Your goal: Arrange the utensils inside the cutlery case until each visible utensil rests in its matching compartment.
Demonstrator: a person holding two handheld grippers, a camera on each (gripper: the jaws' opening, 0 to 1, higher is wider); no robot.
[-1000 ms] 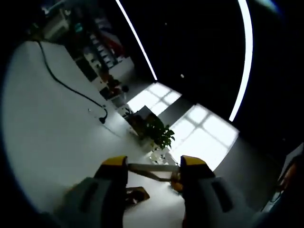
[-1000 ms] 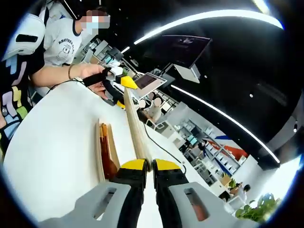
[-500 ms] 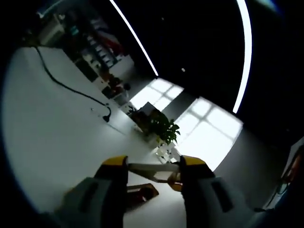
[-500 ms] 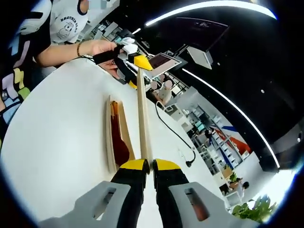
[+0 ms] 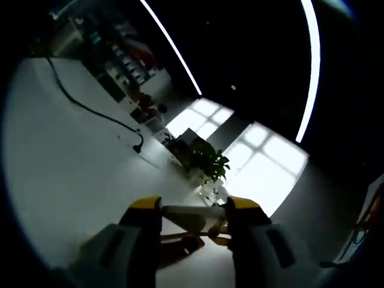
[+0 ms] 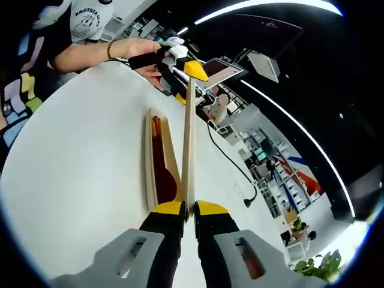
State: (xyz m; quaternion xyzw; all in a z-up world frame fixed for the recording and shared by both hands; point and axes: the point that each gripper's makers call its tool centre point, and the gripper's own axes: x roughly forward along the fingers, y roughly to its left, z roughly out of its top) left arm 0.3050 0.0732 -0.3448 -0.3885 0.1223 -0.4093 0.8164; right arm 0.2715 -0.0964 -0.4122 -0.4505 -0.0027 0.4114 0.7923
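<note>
Both grippers clamp a thin wooden panel, likely the cutlery case lid (image 6: 188, 144): right gripper (image 6: 187, 208) near end, left gripper (image 6: 191, 71) far end. We should lift level, clear of the cutlery case (image 6: 157, 165) on the counter (image 6: 78, 156).

- You have a black cable (image 5: 90, 111) trailing across the white table (image 5: 66, 174).
- A leafy potted plant (image 5: 207, 163) stands past its far edge, before bright windows (image 5: 264, 168).
</note>
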